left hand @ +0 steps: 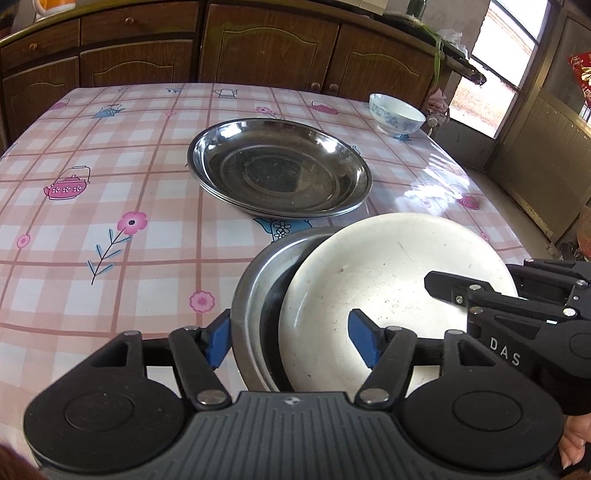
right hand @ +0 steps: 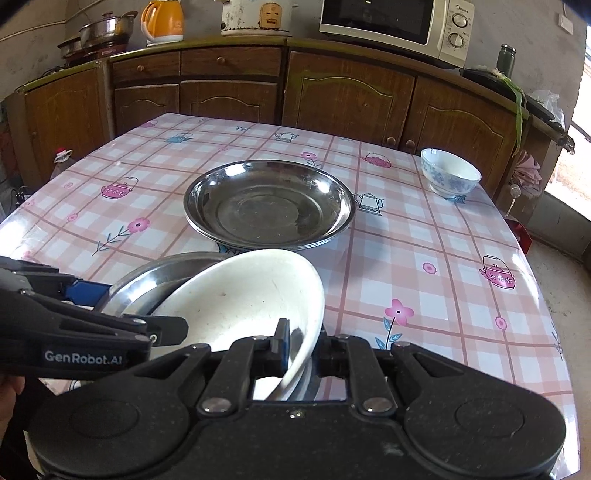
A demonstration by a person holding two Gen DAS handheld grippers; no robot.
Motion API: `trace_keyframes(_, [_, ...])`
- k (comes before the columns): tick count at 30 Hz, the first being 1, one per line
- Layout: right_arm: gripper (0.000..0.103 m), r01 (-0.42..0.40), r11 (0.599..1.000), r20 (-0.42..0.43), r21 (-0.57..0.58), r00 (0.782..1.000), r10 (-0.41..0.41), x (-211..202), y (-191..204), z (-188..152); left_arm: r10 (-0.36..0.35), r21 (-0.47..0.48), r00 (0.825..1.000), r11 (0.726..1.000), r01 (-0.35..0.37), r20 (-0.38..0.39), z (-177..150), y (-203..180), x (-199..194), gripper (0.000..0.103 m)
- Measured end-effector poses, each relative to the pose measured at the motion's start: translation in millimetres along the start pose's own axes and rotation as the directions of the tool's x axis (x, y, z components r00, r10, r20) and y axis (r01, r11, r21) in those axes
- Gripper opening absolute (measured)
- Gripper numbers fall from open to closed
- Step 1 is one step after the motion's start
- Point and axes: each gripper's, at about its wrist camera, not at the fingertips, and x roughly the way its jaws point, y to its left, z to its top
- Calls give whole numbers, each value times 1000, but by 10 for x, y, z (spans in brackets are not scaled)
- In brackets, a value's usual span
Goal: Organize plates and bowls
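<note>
A white plate (left hand: 388,273) (right hand: 251,291) leans tilted inside a smaller steel plate (left hand: 247,306) (right hand: 155,273) near the table's front edge. My right gripper (right hand: 301,347) (left hand: 436,284) is shut on the white plate's near rim. My left gripper (left hand: 291,339) (right hand: 129,308) is open and straddles both plates. Its left pad sits just outside the steel rim and its right pad hangs over the white plate. A stack of larger steel plates (left hand: 279,166) (right hand: 267,203) lies mid-table. A blue-patterned white bowl (left hand: 397,112) (right hand: 448,171) stands at the far right corner.
The table wears a pink checked cloth (right hand: 424,236) (left hand: 110,155). Brown cabinets (right hand: 343,92) run behind it, with a microwave (right hand: 391,22) and an orange kettle (right hand: 162,20) on top. The table's right edge drops to the floor by a doorway (left hand: 491,81).
</note>
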Motion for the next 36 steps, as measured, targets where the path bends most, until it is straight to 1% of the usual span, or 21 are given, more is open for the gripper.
trace_keyframes(3, [21,9,999,-6,-41,1000,-9,19,68,8,7,5,1000,1000,-7,-5,-11,-13,18,67])
trace_keyframes(4, [25,12,998,-6,-57,1000,-13,19,95,5,10,11,1000,1000,-10,-4,-15,-20,22,66])
trace_keyframes(6, [25,28,996,-4,-90,1000,-28,18,143,-2,11,8,1000,1000,-10,-10,-21,-15,36,66])
trace_keyframes(7, [28,39,994,-4,-103,999,-39,19,157,-3,8,2,1000,1000,-8,-15,-24,-3,43,66])
trace_keyframes(9, [36,56,991,-3,-122,998,-57,18,170,5,10,-8,1000,1000,-10,-18,-27,18,51,66])
trace_keyframes(10, [46,61,990,-2,-127,998,-62,15,165,11,13,-10,1000,1000,-13,-19,-26,25,52,66])
trace_keyframes(11, [53,71,989,1,-130,997,-72,5,156,17,13,-13,1000,1000,-13,-18,-22,29,46,66])
trace_keyframes(13, [59,93,986,15,-137,996,-91,-23,130,33,11,-16,1000,1000,-11,-16,-17,40,45,67])
trace_keyframes(15, [59,94,988,25,-120,995,-92,-50,74,57,10,-17,1000,1000,-10,-15,-16,37,42,67])
trace_keyframes(17, [59,87,993,32,-74,996,-85,-76,-10,75,7,-19,1000,1000,-7,-12,-14,38,34,67])
trace_keyframes(19, [60,103,994,43,-38,994,-101,-89,-85,75,5,-23,1000,1000,-5,-7,-10,42,23,67])
trace_keyframes(24, [60,105,993,22,55,994,-106,-69,-250,35,5,-33,1000,999,-5,-3,3,51,8,67])
trace_keyframes(27, [60,93,990,5,109,996,-94,-42,-323,8,6,-35,1000,999,-6,-1,10,52,1,67])
trace_keyframes(30, [59,57,992,-15,114,998,-56,-13,-318,-19,11,-35,1000,999,-11,2,20,50,-8,68])
trace_keyframes(32, [59,48,993,-18,107,999,-47,-1,-286,-27,13,-33,1000,999,-13,1,27,50,-16,68])
trace_keyframes(34, [59,47,993,-9,105,999,-47,-15,-271,-27,21,-27,1000,999,-21,-2,36,44,-24,68])
trace_keyframes(36, [59,27,992,5,122,1000,-28,-45,-299,-10,35,-26,999,999,-35,-5,48,43,-40,68])
